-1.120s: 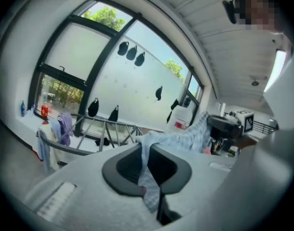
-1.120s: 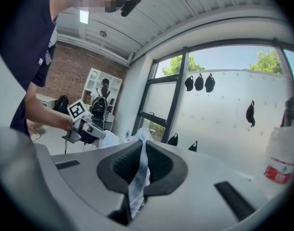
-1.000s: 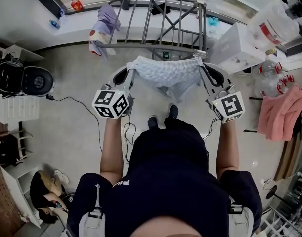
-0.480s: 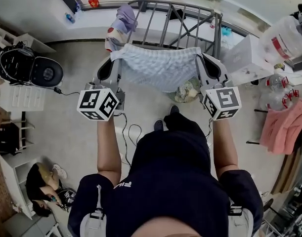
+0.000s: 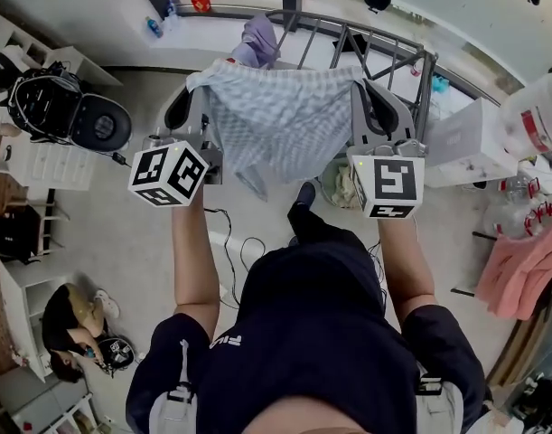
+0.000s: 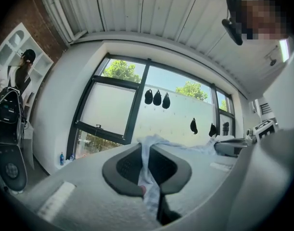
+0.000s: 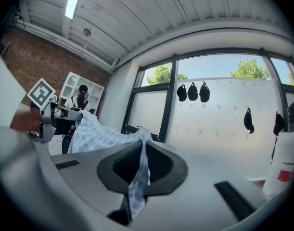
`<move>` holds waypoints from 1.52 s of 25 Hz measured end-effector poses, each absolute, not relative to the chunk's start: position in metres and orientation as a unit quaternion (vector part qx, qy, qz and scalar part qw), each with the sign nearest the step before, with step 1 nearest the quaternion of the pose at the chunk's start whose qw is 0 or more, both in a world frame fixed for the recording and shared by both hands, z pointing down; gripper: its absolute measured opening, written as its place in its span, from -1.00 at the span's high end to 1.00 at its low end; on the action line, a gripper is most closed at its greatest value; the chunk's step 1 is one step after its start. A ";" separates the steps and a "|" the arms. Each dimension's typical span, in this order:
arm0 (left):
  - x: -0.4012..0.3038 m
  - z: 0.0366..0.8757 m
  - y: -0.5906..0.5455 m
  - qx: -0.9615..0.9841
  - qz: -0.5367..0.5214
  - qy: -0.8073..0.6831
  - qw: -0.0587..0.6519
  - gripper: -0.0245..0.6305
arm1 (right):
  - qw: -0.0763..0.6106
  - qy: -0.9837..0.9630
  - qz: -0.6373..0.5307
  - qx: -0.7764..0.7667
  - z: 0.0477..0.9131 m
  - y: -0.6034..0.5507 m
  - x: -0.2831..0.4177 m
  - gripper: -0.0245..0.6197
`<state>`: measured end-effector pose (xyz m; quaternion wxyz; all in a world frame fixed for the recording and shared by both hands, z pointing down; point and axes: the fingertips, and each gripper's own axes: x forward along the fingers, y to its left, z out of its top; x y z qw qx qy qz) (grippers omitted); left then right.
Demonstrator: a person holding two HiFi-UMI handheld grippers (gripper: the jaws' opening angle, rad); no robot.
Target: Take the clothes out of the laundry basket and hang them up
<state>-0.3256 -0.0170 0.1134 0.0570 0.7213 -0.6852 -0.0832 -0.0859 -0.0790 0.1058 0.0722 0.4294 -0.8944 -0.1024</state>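
Garment (image 5: 280, 125) (soft, light, limp) spans upper centre of the head view, its 2 top corners clamped by left gripper (image 6: 147, 170) and right gripper (image 7: 141, 167); corners look like the best holds.

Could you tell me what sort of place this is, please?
Probably an indoor laundry-drying corner: a metal drying rack with a lilac garment over it stands by a large window, and pink clothes are draped nearby.

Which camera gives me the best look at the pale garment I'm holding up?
Head view: the garment hangs spread between the left tongs and right tongs. Each gripper view shows only the edge pinched by its own tongs.
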 end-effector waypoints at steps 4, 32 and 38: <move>-0.343 0.110 -0.052 0.715 -0.081 -0.692 0.058 0.84 | 0.067 -0.899 -0.085 0.423 0.109 -0.117 -0.101 0.87; -0.357 0.134 -0.426 0.785 0.016 -0.608 0.118 0.84 | 0.136 -0.846 -0.037 0.514 0.126 -0.459 -0.106 0.87; -0.361 0.186 -0.514 0.803 0.047 -0.571 0.166 0.84 | 0.181 -0.826 -0.004 0.534 0.172 -0.532 -0.108 0.87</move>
